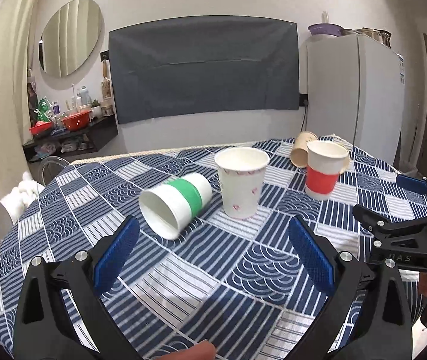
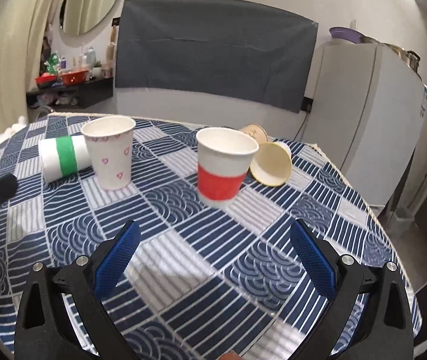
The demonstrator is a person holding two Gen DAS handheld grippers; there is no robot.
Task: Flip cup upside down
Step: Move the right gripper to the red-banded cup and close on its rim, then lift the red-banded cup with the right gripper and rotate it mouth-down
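While both wrist cameras face the same blue-and-white patterned tablecloth [image 1: 243,258], each picks up details the other lacks. Only the left wrist view looks into the mouth of the green-banded paper cup [image 1: 175,202], which lies on its side and shows a bare white interior; the right wrist view shows only its outer wall. Only the right wrist view looks into the tan paper cup [image 2: 271,164], tipped on its side just behind the red-banded paper cup [image 2: 223,168], its inside bare.

The heart-print paper cup [image 1: 242,181] stands upright, mouth up, near the table's middle, just beside the green-banded cup; no contents are visible inside. The red-banded cup is also mouth up, slightly blurred and leaning.

The left gripper [image 1: 213,252] hovers above the cloth, jaws wide apart, holding nothing. The right gripper [image 2: 213,253] likewise has its jaws spread, short of the red-banded cup.
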